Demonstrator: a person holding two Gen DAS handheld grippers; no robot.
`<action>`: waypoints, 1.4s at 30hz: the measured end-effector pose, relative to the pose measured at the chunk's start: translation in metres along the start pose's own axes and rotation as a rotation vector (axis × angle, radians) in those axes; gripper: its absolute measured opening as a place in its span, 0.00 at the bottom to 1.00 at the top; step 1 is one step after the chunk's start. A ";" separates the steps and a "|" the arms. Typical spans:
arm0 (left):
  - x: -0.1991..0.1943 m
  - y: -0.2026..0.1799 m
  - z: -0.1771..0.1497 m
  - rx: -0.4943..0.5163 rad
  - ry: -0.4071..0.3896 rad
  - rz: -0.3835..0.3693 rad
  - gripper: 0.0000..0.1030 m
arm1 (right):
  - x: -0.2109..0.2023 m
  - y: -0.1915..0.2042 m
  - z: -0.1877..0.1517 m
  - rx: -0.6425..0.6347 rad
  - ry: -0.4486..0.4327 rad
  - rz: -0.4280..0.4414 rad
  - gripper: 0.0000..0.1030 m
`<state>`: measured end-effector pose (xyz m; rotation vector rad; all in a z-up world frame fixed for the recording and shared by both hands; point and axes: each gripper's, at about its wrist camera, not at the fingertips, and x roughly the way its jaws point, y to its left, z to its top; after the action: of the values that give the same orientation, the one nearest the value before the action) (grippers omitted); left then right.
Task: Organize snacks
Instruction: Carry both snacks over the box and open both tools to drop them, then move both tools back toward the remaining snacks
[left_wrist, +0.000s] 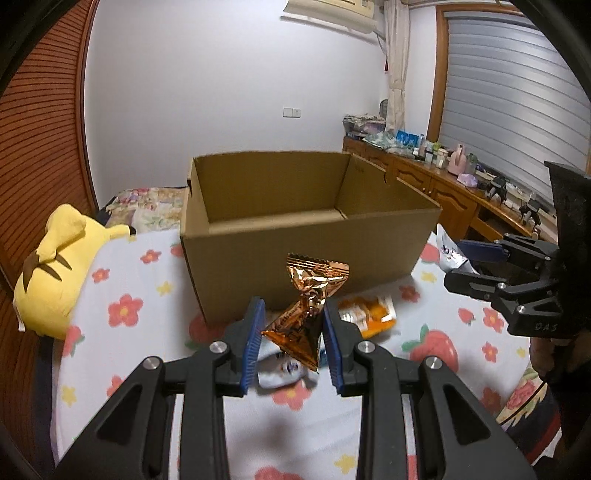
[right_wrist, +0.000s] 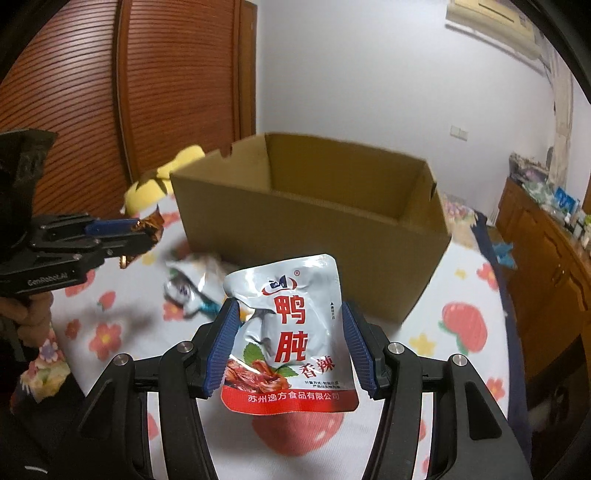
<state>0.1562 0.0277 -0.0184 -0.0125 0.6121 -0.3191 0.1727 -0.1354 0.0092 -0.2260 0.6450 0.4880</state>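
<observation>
An open cardboard box (left_wrist: 295, 254) (right_wrist: 332, 236) stands on the flowered bedsheet. My left gripper (left_wrist: 293, 314) is shut on a copper foil snack packet (left_wrist: 306, 306), held above the sheet just in front of the box; it also shows in the right wrist view (right_wrist: 147, 225). My right gripper (right_wrist: 288, 314) is shut on a silver and red duck snack pouch (right_wrist: 291, 336), held above the sheet near the box's front corner. The right gripper (left_wrist: 458, 264) shows at the right of the left wrist view with the pouch (left_wrist: 448, 251) edge-on.
An orange snack packet (left_wrist: 369, 314) and a white and blue packet (left_wrist: 280, 369) (right_wrist: 192, 284) lie on the sheet (left_wrist: 129, 295) before the box. A yellow plush toy (left_wrist: 55, 273) lies at the left. A wooden dresser (left_wrist: 443, 184) with clutter stands at the right.
</observation>
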 end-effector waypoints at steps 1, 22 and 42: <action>0.002 0.000 0.006 0.012 -0.003 0.005 0.29 | -0.001 -0.001 0.003 -0.002 -0.007 0.000 0.56; 0.068 0.013 0.085 0.060 -0.005 0.026 0.29 | 0.042 -0.053 0.085 0.013 -0.102 -0.038 0.56; 0.106 -0.001 0.089 0.087 0.057 0.039 0.38 | 0.074 -0.082 0.073 0.072 -0.029 -0.057 0.70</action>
<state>0.2880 -0.0117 -0.0053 0.0924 0.6539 -0.3091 0.3026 -0.1537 0.0245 -0.1689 0.6245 0.4116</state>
